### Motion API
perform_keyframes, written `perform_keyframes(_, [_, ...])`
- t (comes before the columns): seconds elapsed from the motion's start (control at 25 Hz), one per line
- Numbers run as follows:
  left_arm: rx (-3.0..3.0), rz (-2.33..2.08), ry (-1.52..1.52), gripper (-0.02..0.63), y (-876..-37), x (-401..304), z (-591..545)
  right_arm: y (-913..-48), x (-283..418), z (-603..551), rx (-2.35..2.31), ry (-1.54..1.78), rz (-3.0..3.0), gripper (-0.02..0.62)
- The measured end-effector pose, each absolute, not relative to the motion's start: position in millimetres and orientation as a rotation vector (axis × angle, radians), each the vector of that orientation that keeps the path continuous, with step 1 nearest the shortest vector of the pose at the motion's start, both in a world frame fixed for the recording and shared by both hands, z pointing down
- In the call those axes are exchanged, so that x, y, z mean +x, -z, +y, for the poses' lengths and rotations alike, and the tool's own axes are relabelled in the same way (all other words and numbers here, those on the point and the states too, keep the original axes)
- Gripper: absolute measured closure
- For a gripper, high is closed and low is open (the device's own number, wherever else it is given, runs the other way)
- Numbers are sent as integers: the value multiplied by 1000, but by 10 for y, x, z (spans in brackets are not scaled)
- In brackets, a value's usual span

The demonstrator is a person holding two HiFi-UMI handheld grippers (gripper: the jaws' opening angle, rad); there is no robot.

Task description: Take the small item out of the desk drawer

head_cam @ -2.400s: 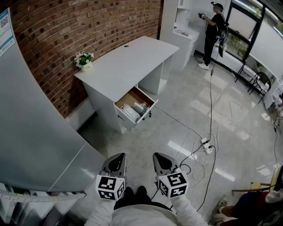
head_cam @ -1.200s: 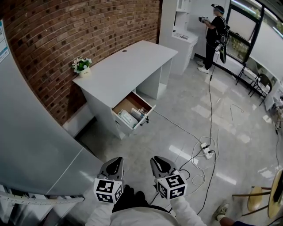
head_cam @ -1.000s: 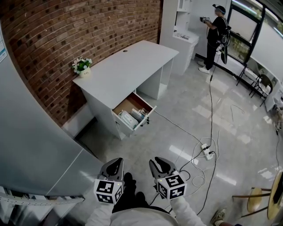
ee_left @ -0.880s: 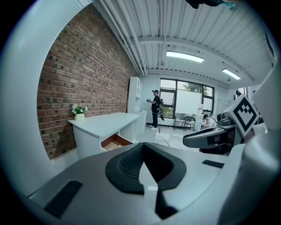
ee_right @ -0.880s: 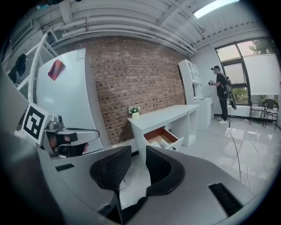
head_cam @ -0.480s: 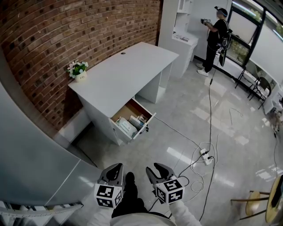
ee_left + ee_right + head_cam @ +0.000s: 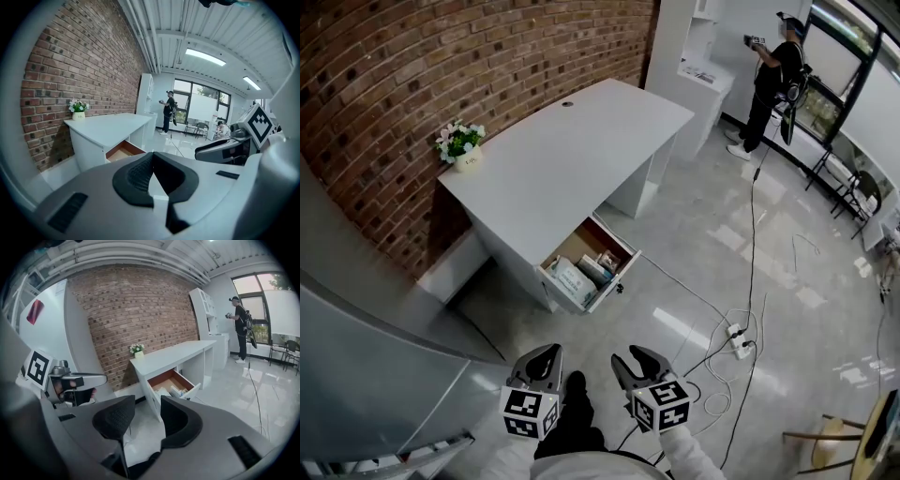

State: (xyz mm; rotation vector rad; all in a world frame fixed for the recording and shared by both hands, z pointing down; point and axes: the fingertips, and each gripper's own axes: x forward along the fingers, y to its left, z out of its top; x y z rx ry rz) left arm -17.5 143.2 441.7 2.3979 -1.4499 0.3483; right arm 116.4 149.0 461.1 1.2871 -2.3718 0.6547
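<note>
One boxy wood-lined drawer (image 7: 574, 247) open under smooth rect. desk (image 7: 572, 141).

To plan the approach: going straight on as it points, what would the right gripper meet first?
The right gripper, jaws just opened and empty, has free floor ahead; then probably the open drawer, though depth is unclear.

The desk drawer (image 7: 581, 246) stands pulled open under the desk (image 7: 572, 141) front edge, brown inside. Small items (image 7: 602, 266) and a pale box (image 7: 573, 279) lie near its front panel.
</note>
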Motion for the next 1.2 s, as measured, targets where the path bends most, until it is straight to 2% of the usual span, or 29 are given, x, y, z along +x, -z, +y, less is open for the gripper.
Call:
perform_keyframes(0.64, [2386, -1366, -360, 588, -4652, -413, 201, -4793, 935, 244, 1300, -663, -2291, 409])
perform_keyframes(1.2, [2363, -1334, -348, 588, -4756, -510, -174, -4932, 789, -235, 1263, -631, -2248, 410])
